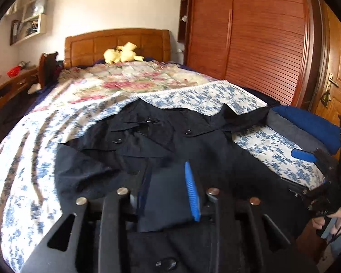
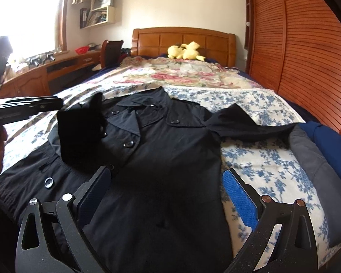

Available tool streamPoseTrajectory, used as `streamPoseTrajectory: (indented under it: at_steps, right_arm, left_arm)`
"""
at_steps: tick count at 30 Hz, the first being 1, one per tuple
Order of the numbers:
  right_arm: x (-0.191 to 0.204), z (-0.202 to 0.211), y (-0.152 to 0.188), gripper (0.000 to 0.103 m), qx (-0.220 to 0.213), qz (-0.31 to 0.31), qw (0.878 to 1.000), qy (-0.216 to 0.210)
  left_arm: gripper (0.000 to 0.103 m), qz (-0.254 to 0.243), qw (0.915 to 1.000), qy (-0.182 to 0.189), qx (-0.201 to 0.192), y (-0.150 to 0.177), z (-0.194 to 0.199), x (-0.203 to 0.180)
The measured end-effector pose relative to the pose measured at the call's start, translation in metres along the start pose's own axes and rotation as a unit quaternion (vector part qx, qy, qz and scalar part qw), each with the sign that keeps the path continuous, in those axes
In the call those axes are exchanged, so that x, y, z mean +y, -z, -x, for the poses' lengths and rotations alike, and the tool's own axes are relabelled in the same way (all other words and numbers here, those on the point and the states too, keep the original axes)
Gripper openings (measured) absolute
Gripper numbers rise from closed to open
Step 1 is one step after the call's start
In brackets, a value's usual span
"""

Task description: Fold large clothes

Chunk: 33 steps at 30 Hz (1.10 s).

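Bed [image 2: 250, 150] fills the middle of both views, covered in a blue-and-white floral sheet; a pink floral quilt [image 2: 175, 72] lies across its far half, up to the wooden headboard [image 2: 184, 41] at upper centre. One louvred wooden wardrobe [image 2: 307, 52] runs down the right edge. One wooden desk [image 2: 34, 77] stands under a bright window at upper left, with white wall shelves [image 2: 100, 11] above it.

One black coat [image 2: 161, 159] lies front-up on the sheet, lower centre of the frame. Long axis runs near to far: collar toward the headboard, hem toward the cameras. One sleeve stretches out flat to the right; the other is folded in over the chest at left. Five buttons countable in the right wrist view.

At the right edge of the bed, one folded pile [image 2: 318, 150]: a blue piece and a grey one.

One yellow plush toy [image 2: 184, 51] sits against the headboard.

Left gripper [image 1: 168, 193] at bottom centre of its own view, clenched on a fold of the coat's dark fabric, one blue pad showing. Right gripper [image 2: 168, 195] at bottom of its view, jaws released and spread wide over the coat's lower body, holding nothing.
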State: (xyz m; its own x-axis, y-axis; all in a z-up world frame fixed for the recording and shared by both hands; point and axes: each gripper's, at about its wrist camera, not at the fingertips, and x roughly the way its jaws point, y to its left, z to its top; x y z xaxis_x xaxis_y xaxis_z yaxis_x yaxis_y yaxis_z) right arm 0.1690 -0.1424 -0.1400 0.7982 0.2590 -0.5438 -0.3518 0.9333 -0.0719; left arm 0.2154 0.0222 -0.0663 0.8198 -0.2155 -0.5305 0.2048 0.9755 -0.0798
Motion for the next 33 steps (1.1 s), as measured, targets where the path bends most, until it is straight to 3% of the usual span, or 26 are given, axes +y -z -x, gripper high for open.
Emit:
streamPoseTrajectory:
  at_steps: [8,12,18,24,27,28,32,33]
  right_arm:
    - [0.049,-0.033,-0.022,0.1,0.011,0.029,0.999,-0.016]
    - [0.068,-0.061,-0.023,0.1,0.037,0.037,0.998,-0.033]
    - [0.075,-0.105,-0.009,0.1,0.088,0.047,0.995,-0.009]
    - [0.07,-0.122,-0.001,0.096,0.122,0.031,0.992,-0.025]
    - [0.074,-0.129,0.002,0.081,0.141,0.035,0.988,-0.044]
    - [0.076,-0.13,0.003,0.068,0.145,0.038,0.987,-0.055]
    - [0.087,-0.124,0.006,0.036,0.136,0.065,0.987,-0.062]
    - [0.091,-0.121,0.007,0.022,0.132,0.072,0.986,-0.067]
  left_arm:
    - [0.041,0.014,0.9998,-0.009,-0.011,0.019,0.035,0.042]
    - [0.054,0.021,0.9994,-0.009,-0.026,0.027,0.057,0.056]
    - [0.055,0.028,0.9985,-0.033,-0.032,0.042,0.078,0.077]
    - [0.055,0.042,0.9974,-0.042,-0.041,0.049,0.095,0.096]
    - [0.055,0.046,0.9968,-0.048,-0.045,0.051,0.1,0.102]
    - [0.055,0.049,0.9965,-0.049,-0.046,0.051,0.101,0.104]
    - [0.055,0.056,0.996,-0.051,-0.047,0.053,0.101,0.109]
    - [0.055,0.058,0.996,-0.049,-0.046,0.053,0.1,0.109]
